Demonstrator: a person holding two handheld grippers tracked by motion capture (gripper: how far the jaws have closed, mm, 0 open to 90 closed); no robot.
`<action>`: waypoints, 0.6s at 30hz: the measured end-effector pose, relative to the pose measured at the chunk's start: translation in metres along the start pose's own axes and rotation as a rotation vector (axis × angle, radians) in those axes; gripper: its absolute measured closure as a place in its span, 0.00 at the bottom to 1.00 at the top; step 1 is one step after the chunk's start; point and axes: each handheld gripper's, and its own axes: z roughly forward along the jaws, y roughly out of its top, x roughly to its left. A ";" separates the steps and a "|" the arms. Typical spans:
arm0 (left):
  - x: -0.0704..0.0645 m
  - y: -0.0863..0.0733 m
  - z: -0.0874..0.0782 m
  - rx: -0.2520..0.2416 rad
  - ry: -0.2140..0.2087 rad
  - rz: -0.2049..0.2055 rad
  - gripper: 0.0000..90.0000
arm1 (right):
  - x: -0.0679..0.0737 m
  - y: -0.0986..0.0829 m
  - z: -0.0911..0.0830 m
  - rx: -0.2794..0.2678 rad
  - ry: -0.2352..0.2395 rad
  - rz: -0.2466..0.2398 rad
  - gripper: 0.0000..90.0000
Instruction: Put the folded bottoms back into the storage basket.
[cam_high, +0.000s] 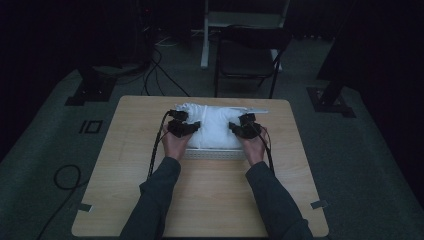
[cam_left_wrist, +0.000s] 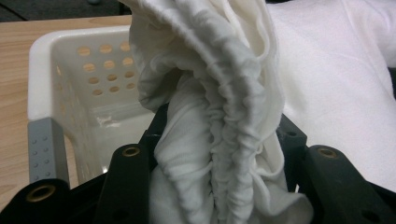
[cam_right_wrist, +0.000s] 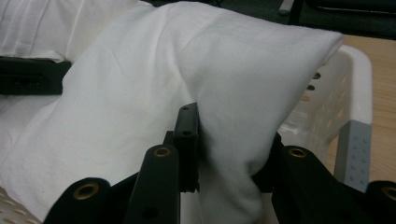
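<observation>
I've got the wooden table (cam_high: 210, 200) under everything, dark floor w/ cables around it, and a black chair (cam_high: 247, 57) well beyond the far edge, past both grippers. On the table, straight ahead of my jaws, sits the white perforated basket (cam_left_wrist: 51, 70), its near rim just in front of the hands and a grey corner post (cam_left_wrist: 44, 147) left of the left jaws; a matching grey post shows right of the right jaws in the right gripper view.

White cloth (cam_high: 216, 127) is heaped in the basket and bulges over the rim, btwn the two grippers. Left gripper (cam_high: 181, 125) is clenched on a bunched, gathered fold of that cloth; the fold rises up out of the jaws and blocks most of what lies ahead, w/ only the basket's holed wall visible to the left. Right gripper (cam_high: 244, 127) is likewise clamped on a smooth fold at the cloth's other end; the fabric tents up above the jaws, hiding the basket interior, basket wall just to the right. The other gripper's black body pokes out far left, part-buried in cloth.
</observation>
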 end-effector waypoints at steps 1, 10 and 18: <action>0.000 0.000 0.000 0.003 0.004 0.004 0.59 | 0.000 -0.001 0.001 0.004 -0.002 0.000 0.79; -0.009 -0.004 -0.001 0.026 0.044 0.044 0.59 | 0.004 -0.006 0.002 0.037 -0.022 -0.021 0.78; -0.010 -0.011 -0.004 0.047 0.075 0.042 0.59 | 0.010 -0.013 0.007 0.056 -0.039 -0.027 0.77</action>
